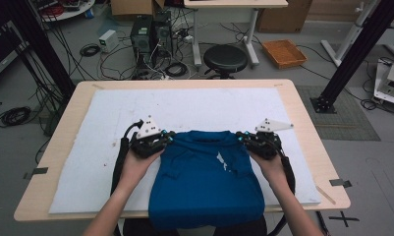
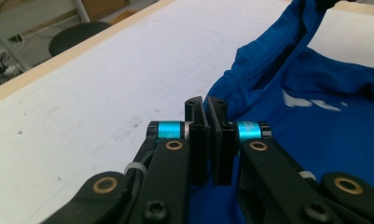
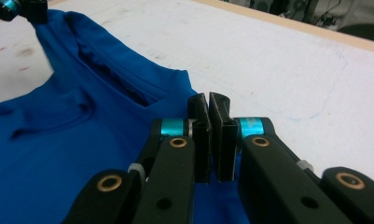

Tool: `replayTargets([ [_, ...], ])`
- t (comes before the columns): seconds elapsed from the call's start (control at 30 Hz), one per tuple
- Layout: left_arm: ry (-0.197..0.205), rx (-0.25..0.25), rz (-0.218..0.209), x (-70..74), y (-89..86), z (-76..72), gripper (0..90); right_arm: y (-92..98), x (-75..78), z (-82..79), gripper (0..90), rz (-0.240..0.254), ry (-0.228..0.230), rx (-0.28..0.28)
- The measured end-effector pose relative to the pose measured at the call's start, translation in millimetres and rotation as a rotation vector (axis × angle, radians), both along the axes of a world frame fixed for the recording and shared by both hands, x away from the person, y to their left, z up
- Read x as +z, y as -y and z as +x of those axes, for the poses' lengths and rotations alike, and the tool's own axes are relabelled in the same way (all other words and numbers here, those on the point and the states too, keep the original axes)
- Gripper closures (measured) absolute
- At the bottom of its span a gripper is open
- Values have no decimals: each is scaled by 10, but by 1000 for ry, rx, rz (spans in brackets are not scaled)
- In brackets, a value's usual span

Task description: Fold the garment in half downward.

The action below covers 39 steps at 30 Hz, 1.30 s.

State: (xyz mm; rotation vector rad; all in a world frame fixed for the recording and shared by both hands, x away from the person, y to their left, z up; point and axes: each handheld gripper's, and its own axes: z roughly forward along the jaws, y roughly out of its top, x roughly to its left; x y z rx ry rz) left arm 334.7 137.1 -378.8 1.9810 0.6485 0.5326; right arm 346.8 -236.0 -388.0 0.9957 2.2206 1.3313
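High view: tools (image 1: 169,139) (image 1: 241,137) pinching shirt (image 1: 204,182) shoulders

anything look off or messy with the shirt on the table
Somewhat. The blue shirt lies folded on the white mat, but its near edge hangs over the table's front edge, and a crease bunches below the collar. Both the left gripper and the right gripper pinch its top corners. No damage shows.

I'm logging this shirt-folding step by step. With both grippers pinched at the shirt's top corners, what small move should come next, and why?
Probably lift both grippers together and carry the top edge toward the person. The left gripper and right gripper look shut on the blue shirt either side of its collar, and the fabric lies flat on the white mat with its hem hanging over the near table edge.
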Motion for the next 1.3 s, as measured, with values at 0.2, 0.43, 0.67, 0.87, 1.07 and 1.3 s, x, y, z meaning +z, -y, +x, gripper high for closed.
replayTargets([
  [0.2, 38, -65, 22, -67, -22, -518, 873, 49, -34, -584, 880, -40, 50, 13],
  [0.43, 56, -133, 58, -233, -5, -1093, 872, 123, -203, -1208, 879, -63, 49, 29],
  [0.67, 60, -179, 135, -401, 22, -1449, 871, 146, -356, -1610, 870, -100, 41, 38],
  [0.87, 19, -213, 204, -595, 34, -1601, 854, 169, -473, -1770, 805, -133, 13, 42],
  [1.07, 17, -199, 171, -579, 47, -1631, 610, 242, -365, -1686, 776, -105, 43, 8],
  [1.3, 42, -41, 36, -421, -75, -1260, 582, 351, -271, -1111, 677, 4, 5, -111],
])
